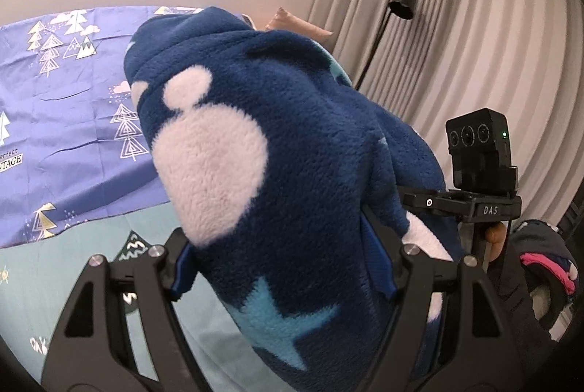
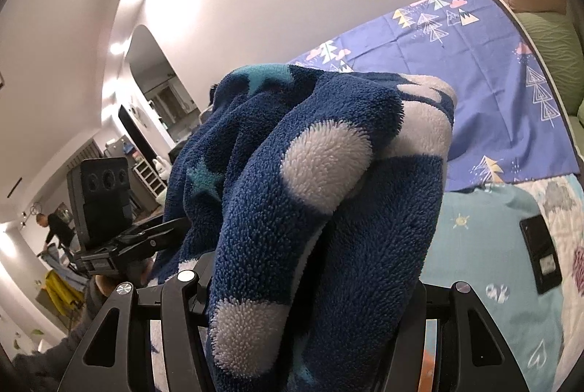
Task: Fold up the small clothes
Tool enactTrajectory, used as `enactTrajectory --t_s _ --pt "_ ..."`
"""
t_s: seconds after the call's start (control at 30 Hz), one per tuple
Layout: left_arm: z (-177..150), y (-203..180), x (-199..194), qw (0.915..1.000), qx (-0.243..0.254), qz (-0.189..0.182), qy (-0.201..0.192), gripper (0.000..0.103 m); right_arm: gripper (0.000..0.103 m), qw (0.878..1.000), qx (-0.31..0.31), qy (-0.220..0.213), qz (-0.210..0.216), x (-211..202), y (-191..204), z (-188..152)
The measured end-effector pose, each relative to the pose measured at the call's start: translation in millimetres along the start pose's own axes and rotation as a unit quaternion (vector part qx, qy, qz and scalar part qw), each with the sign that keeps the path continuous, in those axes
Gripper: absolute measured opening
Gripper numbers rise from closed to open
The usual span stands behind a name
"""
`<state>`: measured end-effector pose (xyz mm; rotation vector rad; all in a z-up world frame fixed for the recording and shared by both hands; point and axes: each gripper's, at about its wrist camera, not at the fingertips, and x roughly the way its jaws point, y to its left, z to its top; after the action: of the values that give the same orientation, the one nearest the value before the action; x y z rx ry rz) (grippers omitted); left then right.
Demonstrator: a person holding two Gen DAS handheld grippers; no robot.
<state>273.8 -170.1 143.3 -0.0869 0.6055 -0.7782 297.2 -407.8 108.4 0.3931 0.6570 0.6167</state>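
Bedding under us: a purple tree-print sheet (image 1: 73,107) over a turquoise quilt (image 2: 481,246), pleated curtains (image 1: 474,27) and a black floor lamp (image 1: 401,1) beyond. We find the left gripper (image 1: 288,268) and right gripper (image 2: 310,282) each clamped on the plush navy fleece garment (image 1: 292,136), bunched and lifted clear.

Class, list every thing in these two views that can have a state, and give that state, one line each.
Fleece garment: bunched, lifted off the bed, held by both grippers.
Left gripper: shut on the fleece.
Right gripper: shut on the fleece.
Purple sheet: spread flat, creased.
Floor lamp: upright, seems unlit.
Curtain: drawn shut.
Phone: lying flat on the bed, screen dark.
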Motion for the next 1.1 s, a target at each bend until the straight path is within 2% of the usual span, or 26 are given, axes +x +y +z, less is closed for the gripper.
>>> enactTrajectory --t_s 0.1,0.4,0.6,0.7,0.73,0.77,0.8,0.83,0.9,0.97,1.1 --pt "6 13 18 1.0000 -0.002 0.000 0.005 0.076 0.059 1.000 0.005 0.007 -0.006 16 -17 13" --pt "-5 58 71 0.9995 -0.027 0.001 0.019 0.076 0.059 0.999 0.019 0.034 -0.008 72 -73 27" --pt "-36 104 110 0.9969 -0.066 0.021 0.038 0.077 0.059 0.997 0.029 0.069 0.005 131 -110 15" --pt "-63 130 141 0.9926 -0.082 0.049 0.075 0.077 0.062 0.993 0.046 0.112 -0.005 172 -138 -1" --pt "-73 138 154 0.9901 -0.079 0.070 0.092 0.078 0.066 0.990 0.050 0.130 -0.020 187 -148 -10" --pt "-92 147 172 0.9849 -0.067 0.116 0.110 0.080 0.069 0.986 0.051 0.150 -0.048 204 -159 -21" --pt "-101 153 176 0.9841 -0.069 0.130 0.100 0.089 0.078 0.983 0.058 0.162 -0.071 218 -171 -32" --pt "-108 163 175 0.9851 -0.097 0.119 0.077 0.094 0.085 0.984 0.089 0.142 -0.060 222 -185 -41" --pt "-121 183 176 0.9797 -0.173 0.068 0.076 0.098 0.089 0.982 0.145 0.122 -0.020 223 -201 -52" --pt "-126 182 173 0.9810 -0.172 0.062 0.065 0.098 0.089 0.985 0.136 0.110 -0.009 219 -202 -56" --pt "-125 176 170 0.9826 -0.154 0.080 0.066 0.098 0.092 0.985 0.127 0.114 -0.029 216 -198 -55"
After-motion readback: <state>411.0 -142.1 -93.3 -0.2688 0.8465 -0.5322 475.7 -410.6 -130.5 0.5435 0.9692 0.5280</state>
